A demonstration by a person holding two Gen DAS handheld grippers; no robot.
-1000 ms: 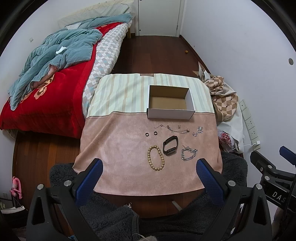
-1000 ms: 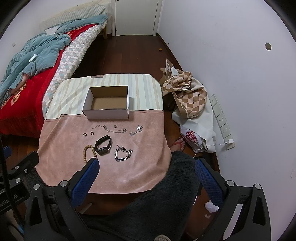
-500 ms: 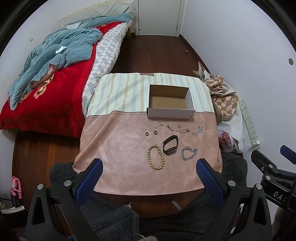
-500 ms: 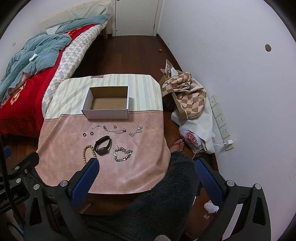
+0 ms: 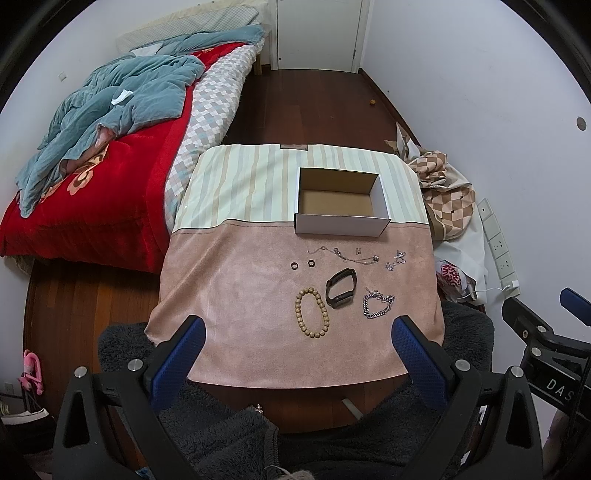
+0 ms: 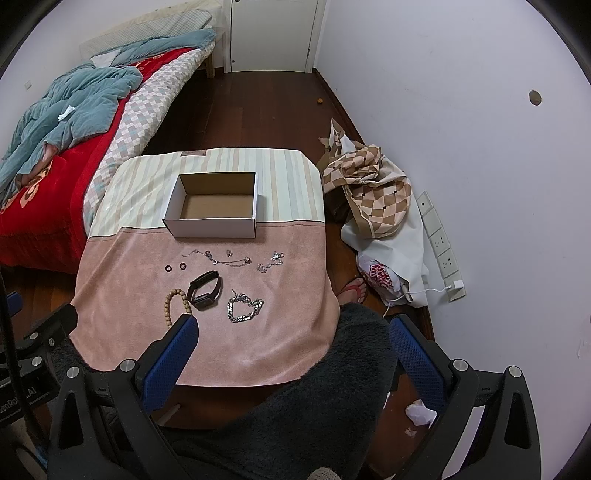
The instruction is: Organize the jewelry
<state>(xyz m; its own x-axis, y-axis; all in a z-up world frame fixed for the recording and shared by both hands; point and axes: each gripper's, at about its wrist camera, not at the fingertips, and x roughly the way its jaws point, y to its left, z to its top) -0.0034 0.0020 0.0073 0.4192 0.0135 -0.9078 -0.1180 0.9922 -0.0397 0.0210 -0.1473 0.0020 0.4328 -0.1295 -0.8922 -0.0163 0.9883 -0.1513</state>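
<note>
Nothing has shifted over the last second: I hold left gripper [image 5: 295, 336] and right gripper [image 6: 291, 332] wide open, empty. Jewelry lies near the table's [image 5: 229, 295] front edge; box [image 5: 341, 201] unfilled, sorting unstarted.

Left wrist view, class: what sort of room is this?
Most likely a home bedroom: a bed with rumpled bedding, a closed door, and a cloth-covered table of jewelry.

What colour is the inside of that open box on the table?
Plain cardboard brown inside the box, white outside; the left wrist view shows it best.

bead bracelet [image 6: 173, 306] partly behind claw finger
</note>
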